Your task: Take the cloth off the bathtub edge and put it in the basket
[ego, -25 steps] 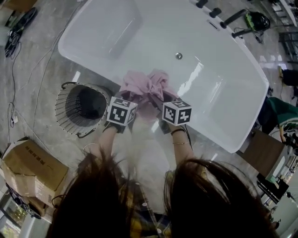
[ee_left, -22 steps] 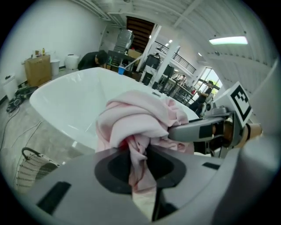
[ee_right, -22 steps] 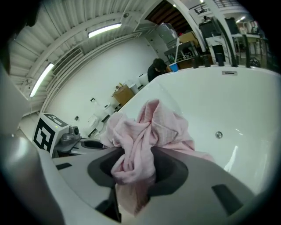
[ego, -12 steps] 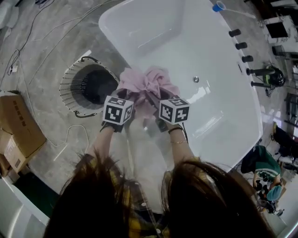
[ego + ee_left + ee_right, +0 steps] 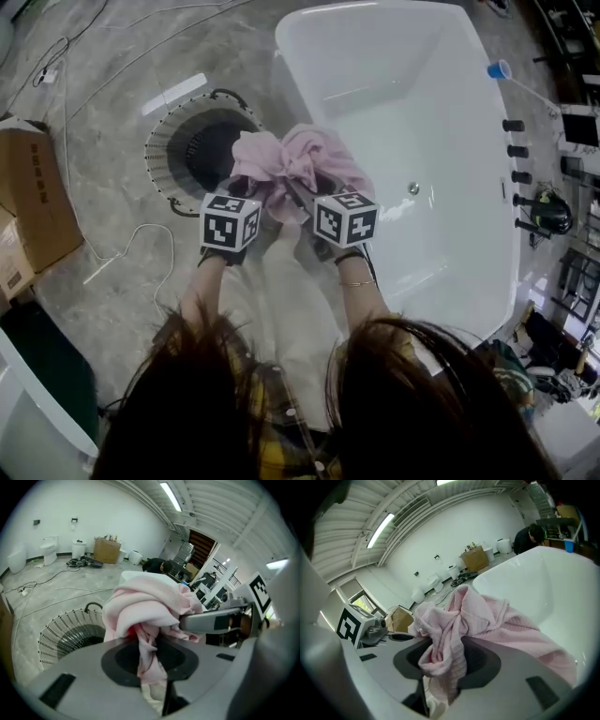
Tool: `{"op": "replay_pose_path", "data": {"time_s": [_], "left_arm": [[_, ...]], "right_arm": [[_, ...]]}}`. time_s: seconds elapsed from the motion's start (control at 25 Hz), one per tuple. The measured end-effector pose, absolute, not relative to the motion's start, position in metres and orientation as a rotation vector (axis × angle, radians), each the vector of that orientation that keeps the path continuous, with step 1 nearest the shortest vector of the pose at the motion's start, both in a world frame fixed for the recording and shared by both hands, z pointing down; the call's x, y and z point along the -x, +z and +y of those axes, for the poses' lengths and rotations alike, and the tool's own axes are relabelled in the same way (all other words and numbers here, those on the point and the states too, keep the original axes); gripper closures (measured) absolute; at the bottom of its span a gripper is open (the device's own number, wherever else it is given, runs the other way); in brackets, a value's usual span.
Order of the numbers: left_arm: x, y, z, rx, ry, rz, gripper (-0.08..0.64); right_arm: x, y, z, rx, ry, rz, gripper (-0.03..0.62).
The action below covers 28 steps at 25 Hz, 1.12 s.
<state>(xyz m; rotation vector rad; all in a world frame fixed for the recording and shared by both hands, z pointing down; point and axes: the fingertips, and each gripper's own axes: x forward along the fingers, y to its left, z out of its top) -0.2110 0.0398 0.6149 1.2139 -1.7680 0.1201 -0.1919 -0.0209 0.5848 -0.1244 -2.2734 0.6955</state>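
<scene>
A crumpled pink cloth [image 5: 295, 167] hangs in the air, gripped from both sides. My left gripper [image 5: 246, 194] is shut on its left part, and my right gripper [image 5: 316, 194] is shut on its right part. The cloth's left end hangs over the rim of the round wire basket [image 5: 164, 150], which stands on the floor beside the white bathtub [image 5: 441, 112]. In the left gripper view, cloth [image 5: 145, 609] bunches between the jaws of that gripper [image 5: 147, 653], with the basket [image 5: 63, 630] just beyond. In the right gripper view, cloth [image 5: 468, 616] fills the jaws of that gripper [image 5: 443, 663], and the tub [image 5: 543, 578] lies behind.
Cardboard boxes [image 5: 37, 202] sit on the floor at the left, and loose cables [image 5: 141, 246] trail near the basket. Black tap fittings [image 5: 516, 150] and a blue cup [image 5: 499, 69] stand by the tub's far side. Toilets [image 5: 49, 550] line the back wall.
Both grippers have carried the cloth from over the tub edge to the left, up to the basket. The grip on the cloth is unchanged.
</scene>
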Motion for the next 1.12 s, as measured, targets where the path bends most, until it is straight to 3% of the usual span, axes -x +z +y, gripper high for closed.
{"op": "replay_pose_path", "data": {"time_s": [1.12], "left_arm": [[0.409,0.619,0.271,-0.925,0.114,-1.903,0.465]], "right_arm": [[0.405,0.594,0.211,0.418,0.765,-2.214,0.425]]}}
